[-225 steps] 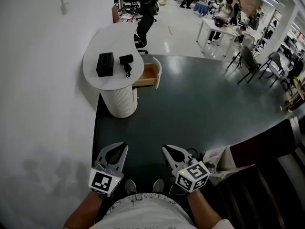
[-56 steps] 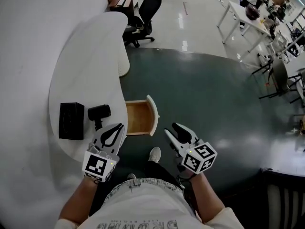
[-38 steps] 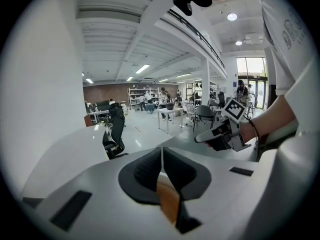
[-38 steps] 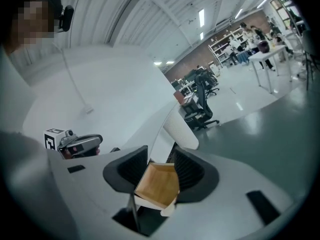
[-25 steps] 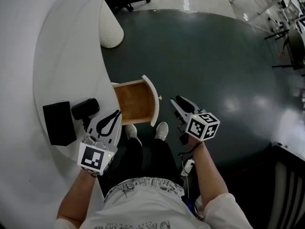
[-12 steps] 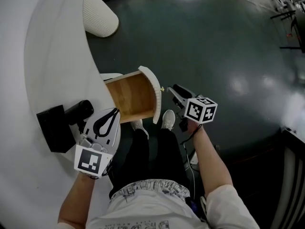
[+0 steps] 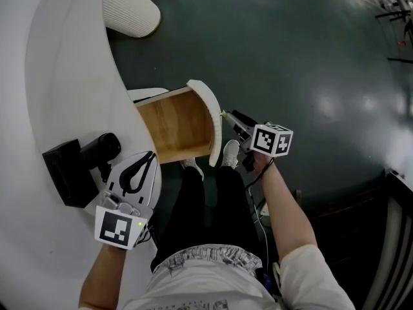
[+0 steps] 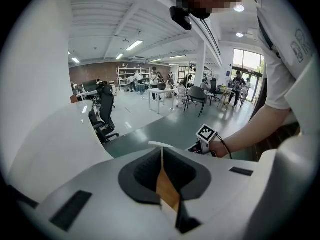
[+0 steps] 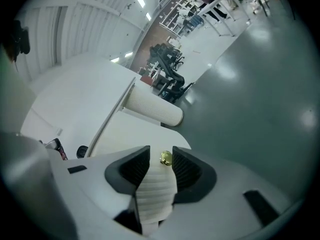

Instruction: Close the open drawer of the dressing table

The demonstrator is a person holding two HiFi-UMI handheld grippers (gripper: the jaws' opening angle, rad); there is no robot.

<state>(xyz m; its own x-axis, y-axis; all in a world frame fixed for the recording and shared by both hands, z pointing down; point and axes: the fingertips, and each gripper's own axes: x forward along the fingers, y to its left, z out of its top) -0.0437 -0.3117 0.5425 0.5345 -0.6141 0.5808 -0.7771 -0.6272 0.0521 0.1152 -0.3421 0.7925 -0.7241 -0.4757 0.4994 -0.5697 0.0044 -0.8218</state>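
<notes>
Sinking in the head view, the right gripper (image 7: 230, 115) has reached the open drawer (image 7: 177, 124) jutting from the dressing table's (image 7: 64, 82) front edge. Left gripper view: left gripper (image 8: 161, 151) closed, empty. Right gripper view: jaws, just narrowing, straddle the knob (image 9: 166, 158) unpinched; pushing seems next.

Here's the drawer (image 7: 177, 131), standing out from the dressing table (image 7: 64, 76), with its front panel (image 7: 211, 118) at its right end and the knob (image 9: 165, 158) on that panel's outer face. Left of the drawer, on the tabletop, lies a hair dryer (image 7: 103, 148), with a box (image 7: 61, 173) just beside it, further left. Well behind the drawer, the pedestal (image 7: 132, 8) stands under the tabletop. Just in front of the drawer, a person's shoes (image 7: 230, 152) rest on the floor (image 7: 310, 57).
</notes>
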